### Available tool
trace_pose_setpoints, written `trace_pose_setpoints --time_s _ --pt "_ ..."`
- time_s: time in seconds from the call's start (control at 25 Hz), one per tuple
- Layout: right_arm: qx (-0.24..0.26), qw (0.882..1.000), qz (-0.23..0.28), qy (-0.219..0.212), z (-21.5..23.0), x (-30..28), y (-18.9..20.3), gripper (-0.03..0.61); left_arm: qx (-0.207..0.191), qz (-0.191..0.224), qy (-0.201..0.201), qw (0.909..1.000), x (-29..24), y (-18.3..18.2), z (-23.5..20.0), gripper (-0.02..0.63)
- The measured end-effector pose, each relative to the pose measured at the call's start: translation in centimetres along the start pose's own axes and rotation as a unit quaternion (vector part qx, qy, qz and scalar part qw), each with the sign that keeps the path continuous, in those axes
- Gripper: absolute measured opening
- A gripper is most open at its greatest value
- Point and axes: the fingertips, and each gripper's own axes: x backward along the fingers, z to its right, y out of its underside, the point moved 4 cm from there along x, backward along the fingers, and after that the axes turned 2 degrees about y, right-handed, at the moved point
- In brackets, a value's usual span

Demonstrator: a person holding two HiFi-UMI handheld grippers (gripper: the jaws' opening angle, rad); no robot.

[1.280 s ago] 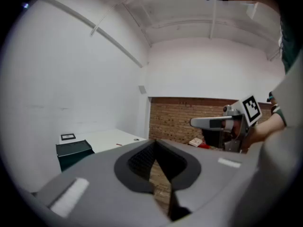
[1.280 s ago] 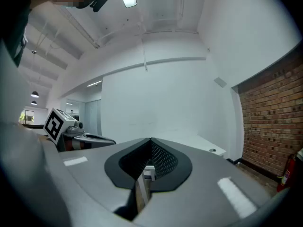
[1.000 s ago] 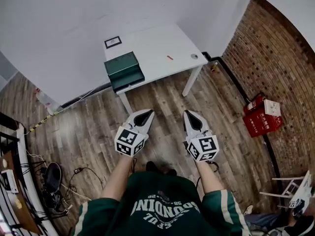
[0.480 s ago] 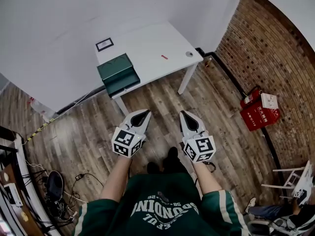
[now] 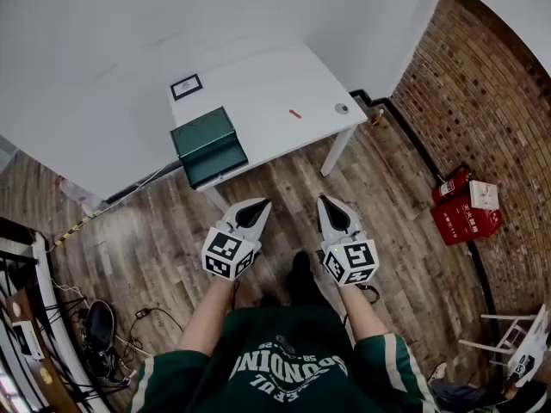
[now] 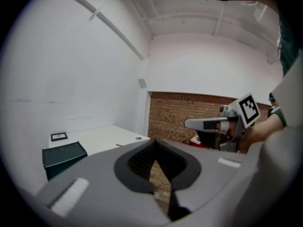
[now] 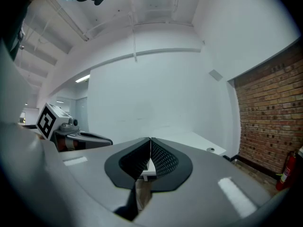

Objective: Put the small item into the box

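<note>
A dark green box (image 5: 209, 146) stands on the near left part of a white table (image 5: 258, 84). The small red item (image 5: 295, 114) lies on the table to the box's right. My left gripper (image 5: 258, 203) and right gripper (image 5: 327, 200) hang side by side over the wooden floor, short of the table, both shut with nothing in them. In the left gripper view the shut left gripper (image 6: 154, 143) points past the box (image 6: 64, 157) and the red item (image 6: 118, 144). The right gripper (image 7: 150, 140) points at the table (image 7: 189, 138) from afar.
A framed card (image 5: 186, 86) and a small round grey disc (image 5: 342, 107) also lie on the table. Red boxes (image 5: 461, 213) and a fire extinguisher (image 5: 452, 183) stand by the brick wall at right. Cables (image 5: 95, 334) lie on the floor at left, and a white chair (image 5: 516, 342) is at bottom right.
The person has stepped a little, so the table sits slightly differently in view. Both grippers keep the same shut pose in front of the body.
</note>
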Motion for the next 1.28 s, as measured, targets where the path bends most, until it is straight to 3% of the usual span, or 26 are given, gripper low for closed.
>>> trace_pose_setpoints --time_s 0.48,0.92,1.28 --pt "0.0 0.997 -0.013 -0.075 8.3 -10.3 -2.9 0.003 0.018 0.011 -0.077 0.9968 -8.2 -3.6 -5.1 0.052" --pt "0.004 0.991 -0.041 -0.124 9.5 -18.2 -2.5 0.003 0.037 0.01 -0.115 0.9926 -11.5 -4.2 -10.7 0.052" --pt "0.018 0.989 -0.049 -0.136 9.6 -27.8 -3.1 0.003 0.035 0.015 -0.125 0.9914 -14.8 -5.3 -19.3 0.052"
